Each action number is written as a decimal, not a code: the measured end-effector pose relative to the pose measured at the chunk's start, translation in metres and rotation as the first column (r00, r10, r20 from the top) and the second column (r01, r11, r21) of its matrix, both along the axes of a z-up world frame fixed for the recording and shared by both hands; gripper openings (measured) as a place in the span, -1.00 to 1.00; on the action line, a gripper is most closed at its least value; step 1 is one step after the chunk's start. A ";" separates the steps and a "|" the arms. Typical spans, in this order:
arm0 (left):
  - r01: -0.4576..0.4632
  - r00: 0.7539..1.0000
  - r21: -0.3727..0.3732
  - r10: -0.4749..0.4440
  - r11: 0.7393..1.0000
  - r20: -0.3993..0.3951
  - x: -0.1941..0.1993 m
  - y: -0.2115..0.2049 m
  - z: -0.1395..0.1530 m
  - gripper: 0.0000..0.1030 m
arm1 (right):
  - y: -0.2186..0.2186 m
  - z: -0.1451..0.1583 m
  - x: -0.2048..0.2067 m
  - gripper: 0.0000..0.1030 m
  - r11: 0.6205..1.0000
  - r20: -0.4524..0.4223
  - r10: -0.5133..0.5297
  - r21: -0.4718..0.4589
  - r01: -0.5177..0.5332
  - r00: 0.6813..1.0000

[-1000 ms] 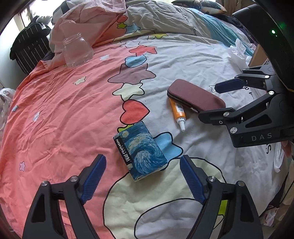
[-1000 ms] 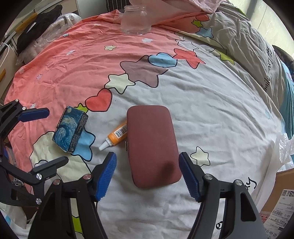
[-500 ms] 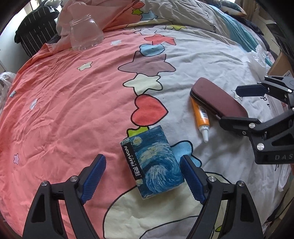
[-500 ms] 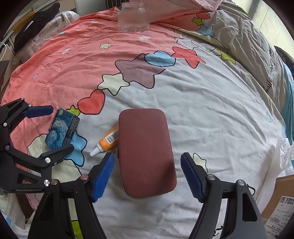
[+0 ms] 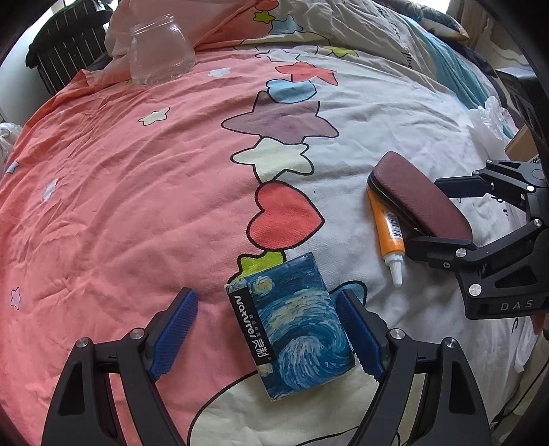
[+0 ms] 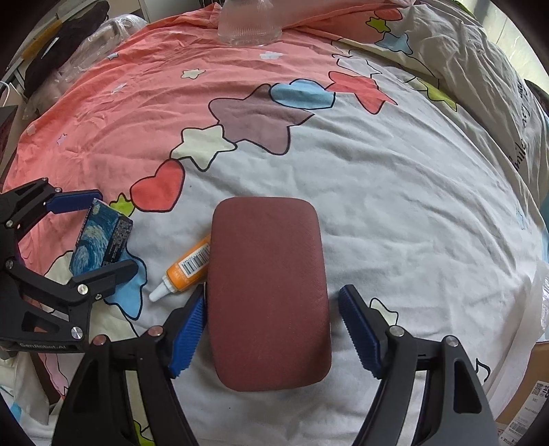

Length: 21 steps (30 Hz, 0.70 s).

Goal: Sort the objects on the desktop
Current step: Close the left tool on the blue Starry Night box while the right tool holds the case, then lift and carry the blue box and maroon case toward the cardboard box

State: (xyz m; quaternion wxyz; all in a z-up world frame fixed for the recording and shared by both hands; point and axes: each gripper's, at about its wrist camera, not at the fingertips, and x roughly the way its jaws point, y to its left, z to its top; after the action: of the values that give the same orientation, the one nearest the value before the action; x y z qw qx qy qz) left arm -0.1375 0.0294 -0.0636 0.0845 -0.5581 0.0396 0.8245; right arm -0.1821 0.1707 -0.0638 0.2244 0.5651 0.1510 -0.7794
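Note:
A blue box with a starry-night print (image 5: 295,329) (image 6: 101,242) lies flat on the patterned bedsheet. My left gripper (image 5: 274,338) (image 6: 91,236) is open and straddles it, the right pad close to the box's edge. A maroon case (image 6: 269,302) (image 5: 418,199) lies to the right. My right gripper (image 6: 274,334) (image 5: 442,212) is open around its near half, the left pad almost against its side. An orange tube (image 6: 187,269) (image 5: 387,236) with a white nozzle lies along the case, partly tucked under it.
A clear glass jar (image 5: 159,49) (image 6: 250,20) stands at the far side of the bed, by a bunched pink cover. A cardboard box (image 6: 525,391) sits off the bed's right edge. Bags and dark items (image 6: 65,58) lie beyond the left edge.
Both grippers have moved forward and lower. The blue box now lies between the left fingers, and the maroon case reaches deeper between the right fingers. Neither object has shifted.

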 end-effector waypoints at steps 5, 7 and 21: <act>-0.001 1.000 0.027 0.001 1.000 -0.010 0.001 -0.005 0.002 0.41 | 0.000 -0.001 0.002 0.54 1.000 -0.014 0.007 -0.014 -0.007 1.000; 0.003 1.000 0.037 -0.002 0.999 -0.008 0.002 -0.008 0.005 0.16 | -0.001 0.000 0.002 0.54 1.000 -0.014 0.006 -0.011 -0.007 1.000; 0.060 0.996 0.062 -0.057 0.996 -0.062 0.031 -0.014 0.039 -0.05 | -0.003 0.001 -0.004 0.57 1.000 -0.009 -0.019 -0.012 0.019 1.000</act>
State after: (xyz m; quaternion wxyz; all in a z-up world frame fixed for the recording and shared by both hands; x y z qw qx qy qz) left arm -0.1068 0.0155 -0.0249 0.1251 -0.5288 0.0321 0.8389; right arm -0.1865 0.1681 -0.0626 0.2195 0.5618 0.1420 -0.7849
